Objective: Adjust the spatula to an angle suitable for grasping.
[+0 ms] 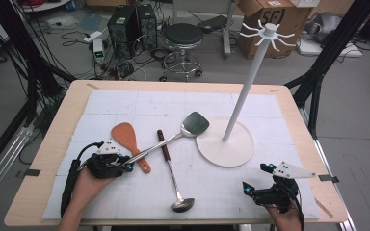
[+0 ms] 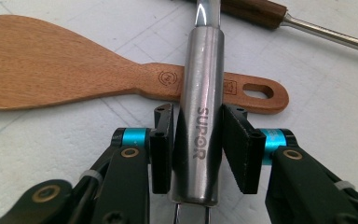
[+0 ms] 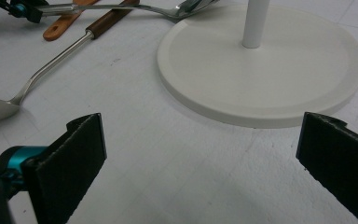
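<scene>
A steel spatula (image 1: 195, 124) lies slanted across the white mat, its handle (image 2: 200, 93) resting over the wooden rice paddle (image 1: 125, 135) (image 2: 51, 60). My left gripper (image 1: 127, 161) (image 2: 199, 112) is at the handle's end, both pads against its sides, shut on it. A ladle (image 1: 173, 178) with a dark wooden grip (image 2: 254, 10) lies beside them, bowl toward the front edge. My right gripper (image 1: 257, 176) (image 3: 204, 126) rests low at the front right, jaws wide open with only bare mat between them, just short of the stand's base (image 3: 261, 70).
A white utensil stand (image 1: 225, 144) with a tall pole and hooked top (image 1: 268, 32) sits right of centre. The mat covers a wooden table (image 1: 53, 134). Behind the table are a stool (image 1: 183, 36), computer boxes and cartons.
</scene>
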The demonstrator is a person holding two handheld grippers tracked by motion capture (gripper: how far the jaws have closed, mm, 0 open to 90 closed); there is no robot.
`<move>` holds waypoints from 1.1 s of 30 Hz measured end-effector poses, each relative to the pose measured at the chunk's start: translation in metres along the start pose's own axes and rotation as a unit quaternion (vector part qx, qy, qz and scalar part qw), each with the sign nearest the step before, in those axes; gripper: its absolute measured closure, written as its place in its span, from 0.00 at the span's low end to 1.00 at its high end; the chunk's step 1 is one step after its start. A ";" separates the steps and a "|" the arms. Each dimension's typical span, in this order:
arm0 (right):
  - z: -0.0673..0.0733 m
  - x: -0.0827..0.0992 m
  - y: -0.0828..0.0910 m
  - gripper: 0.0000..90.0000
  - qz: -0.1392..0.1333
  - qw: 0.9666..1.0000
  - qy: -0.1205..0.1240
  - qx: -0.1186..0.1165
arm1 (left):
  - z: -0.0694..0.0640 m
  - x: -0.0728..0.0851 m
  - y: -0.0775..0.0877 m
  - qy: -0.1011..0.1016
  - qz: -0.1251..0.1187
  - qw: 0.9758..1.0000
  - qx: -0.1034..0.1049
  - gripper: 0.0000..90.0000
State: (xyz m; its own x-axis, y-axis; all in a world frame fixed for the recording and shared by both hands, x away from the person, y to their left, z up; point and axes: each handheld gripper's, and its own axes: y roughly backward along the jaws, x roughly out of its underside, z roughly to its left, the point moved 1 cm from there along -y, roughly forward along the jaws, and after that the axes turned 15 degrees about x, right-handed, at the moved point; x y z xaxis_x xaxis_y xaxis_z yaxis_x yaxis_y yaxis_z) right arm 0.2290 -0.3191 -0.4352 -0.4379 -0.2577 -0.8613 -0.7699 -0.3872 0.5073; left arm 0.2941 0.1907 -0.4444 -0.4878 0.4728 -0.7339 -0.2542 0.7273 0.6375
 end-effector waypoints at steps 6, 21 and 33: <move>0.000 0.000 0.000 0.00 0.000 1.000 -0.002 0.000 | -0.003 0.000 -0.001 -0.008 0.002 1.000 0.013 0.75; 0.000 0.000 0.000 0.00 0.001 1.000 -0.001 -0.001 | -0.005 0.001 -0.001 -0.013 0.007 1.000 0.027 0.75; 0.001 0.000 -0.001 0.01 0.000 1.000 -0.003 -0.004 | -0.006 0.003 -0.006 -0.015 0.024 0.999 0.020 0.76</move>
State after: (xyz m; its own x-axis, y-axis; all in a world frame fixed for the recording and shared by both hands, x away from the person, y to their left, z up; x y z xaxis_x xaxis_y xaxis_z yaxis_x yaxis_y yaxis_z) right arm 0.2289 -0.3180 -0.4360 -0.4398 -0.2527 -0.8618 -0.7668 -0.3940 0.5068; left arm 0.2891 0.1841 -0.4488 -0.4724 0.5221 -0.7101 -0.1969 0.7228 0.6624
